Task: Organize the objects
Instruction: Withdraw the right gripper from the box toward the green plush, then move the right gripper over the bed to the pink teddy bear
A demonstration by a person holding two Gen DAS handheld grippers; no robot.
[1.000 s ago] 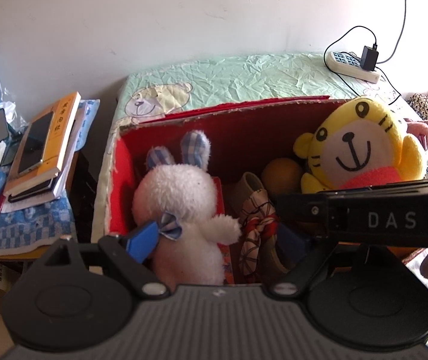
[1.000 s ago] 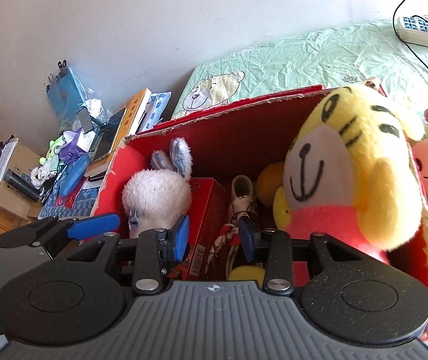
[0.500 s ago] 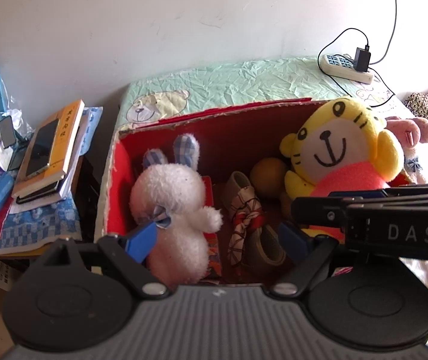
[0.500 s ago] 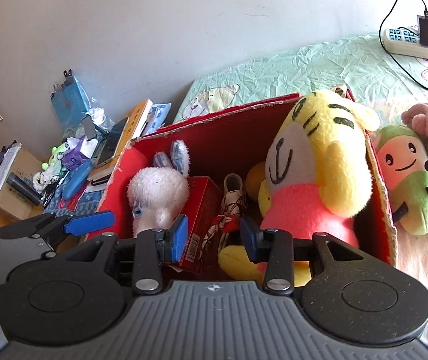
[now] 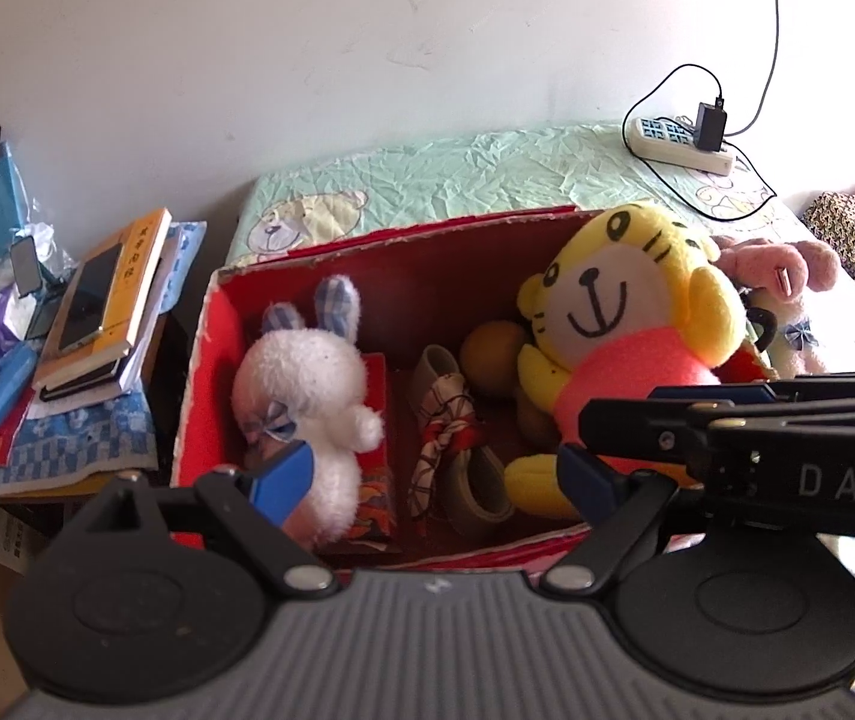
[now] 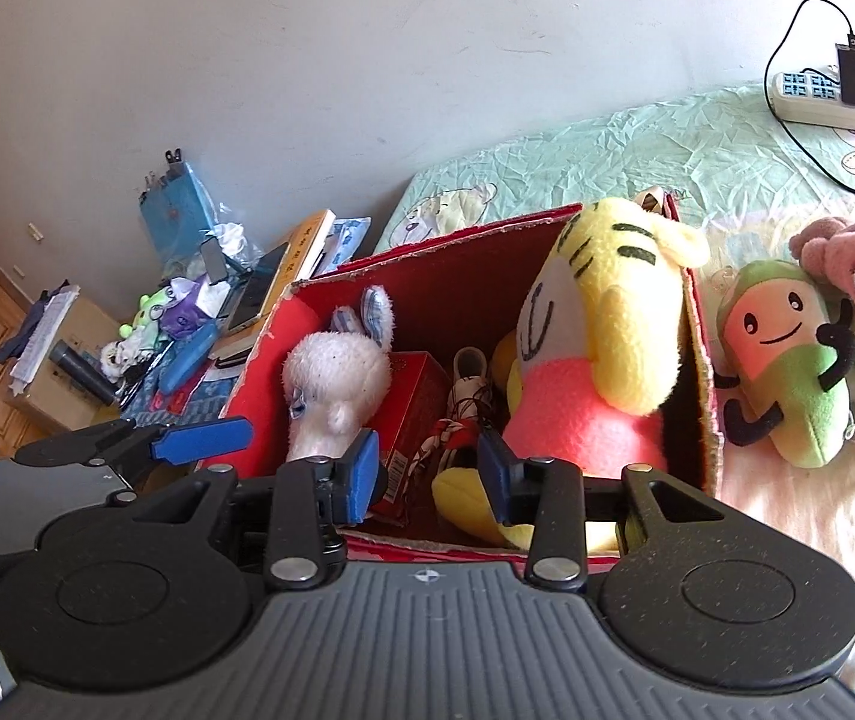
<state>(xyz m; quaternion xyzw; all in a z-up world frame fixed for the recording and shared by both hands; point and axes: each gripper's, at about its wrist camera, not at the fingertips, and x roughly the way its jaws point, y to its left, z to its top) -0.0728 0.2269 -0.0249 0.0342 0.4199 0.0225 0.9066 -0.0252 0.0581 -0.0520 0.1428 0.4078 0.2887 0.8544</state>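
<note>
Toys packed in a red box (image 5: 211,372) on the bed.
From the left wrist, the left gripper (image 5: 436,471) is held wide apart and empty before the white rabbit (image 5: 307,396) and yellow tiger (image 5: 619,348) inside. From the right wrist, the right gripper (image 6: 427,471) is seen narrower after closing slightly, nothing gripped; a green plush (image 6: 781,360) lies outside.

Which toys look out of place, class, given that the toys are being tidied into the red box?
Two soft toys lie outside the red box, on the bed by its right wall: the green and pink plush and a pink plush behind it.
</note>
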